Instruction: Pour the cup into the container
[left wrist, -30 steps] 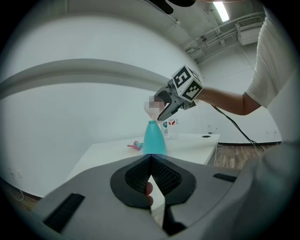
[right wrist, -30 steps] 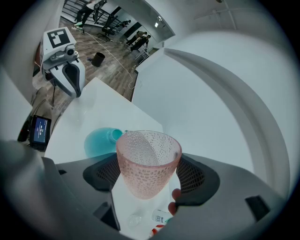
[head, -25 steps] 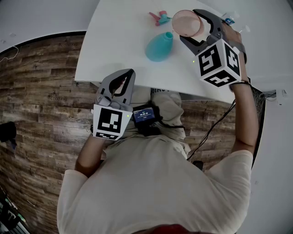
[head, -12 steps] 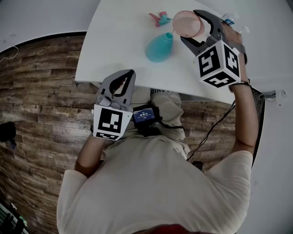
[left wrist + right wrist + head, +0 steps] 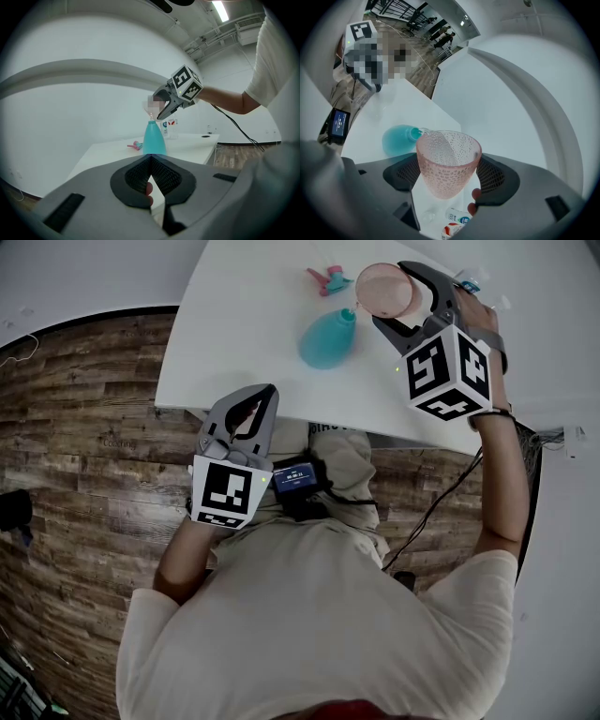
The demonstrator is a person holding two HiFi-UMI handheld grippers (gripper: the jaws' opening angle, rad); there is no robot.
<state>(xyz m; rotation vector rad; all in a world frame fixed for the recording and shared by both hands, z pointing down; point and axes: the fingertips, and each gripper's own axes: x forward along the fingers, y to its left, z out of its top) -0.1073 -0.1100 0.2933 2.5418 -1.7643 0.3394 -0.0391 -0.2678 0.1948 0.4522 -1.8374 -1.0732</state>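
Change since a second ago: cup (image 5: 384, 287) has edged a shade closer over the bottle's mouth, its lip dipping toward it; right gripper (image 5: 392, 298) came along with it; left gripper (image 5: 251, 401) has not shifted.
Step in hand: the pour itself, by my reading. Cup is tipped, lip low on the bottle side.
Cup: pink, dimpled, see-through. Held in the air just above and to the right of the bottle, lip right over the bottle's mouth. In the right gripper view the cup (image 5: 447, 157) shows what looks like clear liquid lying against its low side, and a thin clear thread seems to run from lip to bottle mouth.
Container: teal bottle (image 5: 328, 341), wide base, narrow neck, standing upright on the white table (image 5: 244, 324). Mouth open, no cap seen.
Right gripper: jaws clamped on the cup's wall, one pad each side (image 5: 449, 174); grip looks square.
Left gripper: well short of the bottle, off the table edge on the person's side. Jaws pressed together with nothing between them (image 5: 150, 161); idle.
Other things: small pink and teal thing (image 5: 328, 277) on the table just beyond the bottle; little labelled bottle (image 5: 457, 218) below the cup.
Next move: judged, keep the lip centred on that narrow mouth and raise the tilt slowly until the cup drains. Bottle is unsupported, so a touch on its neck could knock it.
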